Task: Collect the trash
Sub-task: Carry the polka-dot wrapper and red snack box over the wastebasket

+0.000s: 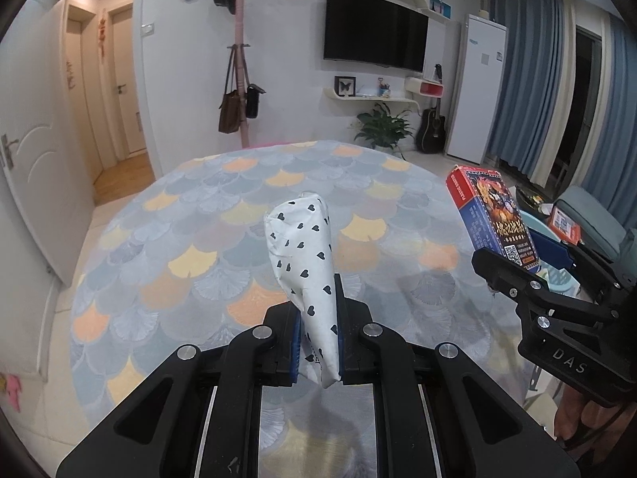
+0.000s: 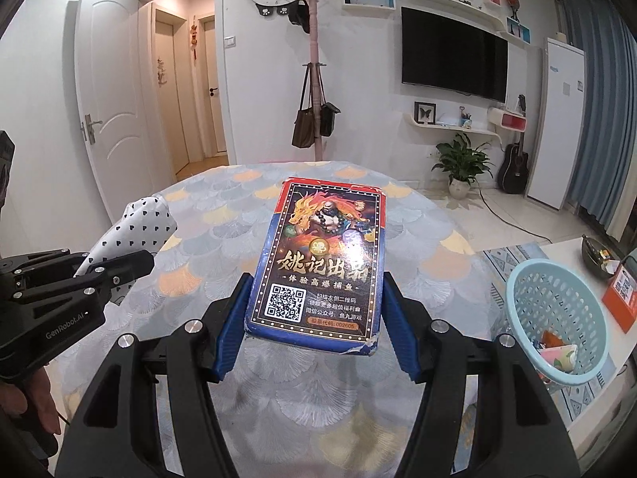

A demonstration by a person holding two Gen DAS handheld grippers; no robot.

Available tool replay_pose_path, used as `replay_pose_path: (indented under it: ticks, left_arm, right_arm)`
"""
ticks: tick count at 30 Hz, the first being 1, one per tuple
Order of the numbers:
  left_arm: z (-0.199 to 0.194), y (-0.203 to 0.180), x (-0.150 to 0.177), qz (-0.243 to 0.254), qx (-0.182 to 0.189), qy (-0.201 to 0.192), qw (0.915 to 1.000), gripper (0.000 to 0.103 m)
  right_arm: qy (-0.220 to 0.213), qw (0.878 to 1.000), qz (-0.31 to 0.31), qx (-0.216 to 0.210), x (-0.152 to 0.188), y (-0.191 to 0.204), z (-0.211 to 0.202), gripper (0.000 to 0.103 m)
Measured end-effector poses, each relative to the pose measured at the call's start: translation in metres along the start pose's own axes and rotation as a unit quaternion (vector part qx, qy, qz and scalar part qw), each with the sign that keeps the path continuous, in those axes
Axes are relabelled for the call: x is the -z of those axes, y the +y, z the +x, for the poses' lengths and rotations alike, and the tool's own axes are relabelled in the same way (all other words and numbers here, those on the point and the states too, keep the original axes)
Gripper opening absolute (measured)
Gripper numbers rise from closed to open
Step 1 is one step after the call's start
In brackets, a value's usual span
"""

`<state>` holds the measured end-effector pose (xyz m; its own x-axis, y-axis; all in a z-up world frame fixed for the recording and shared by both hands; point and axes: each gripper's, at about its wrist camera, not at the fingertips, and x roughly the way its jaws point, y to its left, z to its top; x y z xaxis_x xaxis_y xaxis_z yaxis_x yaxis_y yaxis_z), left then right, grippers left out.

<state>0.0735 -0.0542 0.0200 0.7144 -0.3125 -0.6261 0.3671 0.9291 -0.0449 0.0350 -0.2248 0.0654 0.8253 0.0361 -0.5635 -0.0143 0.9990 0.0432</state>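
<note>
Living-room walls, a dark TV and a coat stand lie behind a round desk (image 2: pixel 338 390) under a fan-patterned cloth. Above it, the left claw (image 1: pixel 317 344) is clamped on a white wrapper (image 1: pixel 304 263) dotted with hearts, pinched near its lower end; it looks light, soft and crumpled, so a grip lower on the bunched part seems safest. The right claw (image 2: pixel 314 318) is clamped across a printed card box (image 2: pixel 322 263), pads on its long sides; it looks stiff, light and glossy, possibly slippery. A blue basket (image 2: pixel 557 314) with scraps sits to the right.
</note>
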Motion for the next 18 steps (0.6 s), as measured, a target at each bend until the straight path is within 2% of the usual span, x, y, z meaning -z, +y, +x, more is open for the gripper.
replay_pose_path:
  ticks: [18]
  left_arm:
    - [0.003,-0.029,-0.008,0.025,0.009,-0.001,0.9996,0.011]
  right_arm:
    - [-0.002,0.999,0.031,-0.010,0.001,-0.016,-0.002,0.059]
